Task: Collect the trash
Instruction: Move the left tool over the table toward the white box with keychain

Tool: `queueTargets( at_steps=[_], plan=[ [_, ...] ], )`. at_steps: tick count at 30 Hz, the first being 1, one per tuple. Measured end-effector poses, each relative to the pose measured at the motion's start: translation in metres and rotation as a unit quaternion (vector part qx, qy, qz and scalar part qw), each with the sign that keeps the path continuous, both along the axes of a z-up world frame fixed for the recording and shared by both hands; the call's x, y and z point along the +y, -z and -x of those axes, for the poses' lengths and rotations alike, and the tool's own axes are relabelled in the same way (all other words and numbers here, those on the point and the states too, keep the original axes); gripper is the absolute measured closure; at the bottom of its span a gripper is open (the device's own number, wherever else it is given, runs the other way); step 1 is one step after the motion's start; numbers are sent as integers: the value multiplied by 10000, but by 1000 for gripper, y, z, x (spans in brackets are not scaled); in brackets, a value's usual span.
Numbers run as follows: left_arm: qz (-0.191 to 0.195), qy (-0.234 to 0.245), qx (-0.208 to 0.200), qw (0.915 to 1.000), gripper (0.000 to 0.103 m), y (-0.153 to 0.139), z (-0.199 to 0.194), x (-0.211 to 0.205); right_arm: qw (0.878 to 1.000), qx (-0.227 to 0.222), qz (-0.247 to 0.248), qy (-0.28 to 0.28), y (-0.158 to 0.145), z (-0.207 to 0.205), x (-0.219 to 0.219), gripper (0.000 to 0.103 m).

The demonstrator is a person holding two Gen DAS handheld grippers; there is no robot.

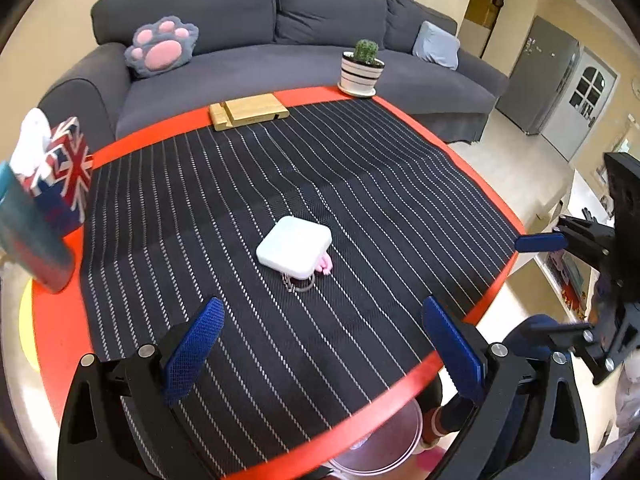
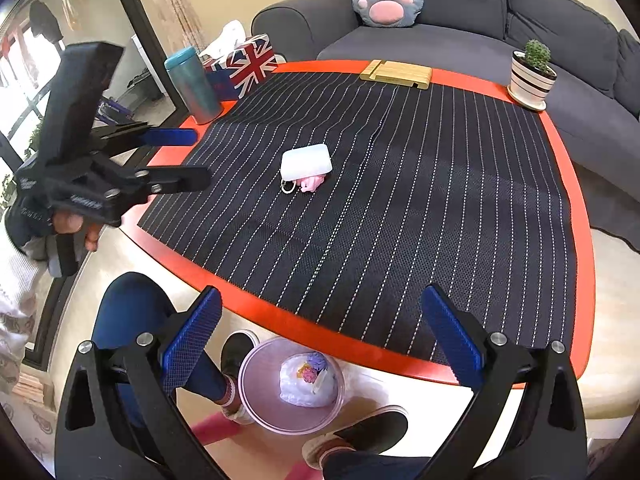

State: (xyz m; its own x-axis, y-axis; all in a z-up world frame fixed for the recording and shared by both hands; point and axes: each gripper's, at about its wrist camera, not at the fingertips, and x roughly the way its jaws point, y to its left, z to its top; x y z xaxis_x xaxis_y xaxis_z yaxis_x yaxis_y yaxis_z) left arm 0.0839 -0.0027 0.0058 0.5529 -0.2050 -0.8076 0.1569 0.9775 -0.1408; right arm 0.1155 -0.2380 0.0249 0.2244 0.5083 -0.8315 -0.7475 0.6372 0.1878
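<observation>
A pink trash bin (image 2: 256, 392) stands on the floor below the table's near edge, with crumpled white and coloured trash (image 2: 308, 380) inside; its rim also shows in the left wrist view (image 1: 384, 448). My right gripper (image 2: 320, 340) is open and empty above the bin and the table edge. My left gripper (image 1: 320, 344) is open and empty over the near part of the striped mat; it also shows in the right wrist view (image 2: 192, 156). My right gripper shows at the right of the left wrist view (image 1: 536, 280). A white square case (image 1: 294, 247) with a pink charm and key ring lies mid-mat.
A round red table (image 2: 576, 184) carries a black striped mat (image 2: 400, 200). On it stand a teal tumbler (image 2: 194, 86), a Union Jack tissue box (image 2: 244, 66), a wooden stand (image 2: 396, 72) and a potted cactus (image 2: 532, 76). A grey sofa (image 1: 280, 40) lies behind. The person's legs and shoes are by the bin.
</observation>
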Motion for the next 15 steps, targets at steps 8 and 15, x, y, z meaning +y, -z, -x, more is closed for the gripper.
queueTargets(
  at_steps=[8,15],
  plan=[
    [-20,-31,361,9993,8,20,-47,3,10000,64,11,38,5,-5,-1,5],
    [-25,-146,705,9974,8,38,-78,1,9999,82,25,99,8,-10,-4,5]
  ],
)
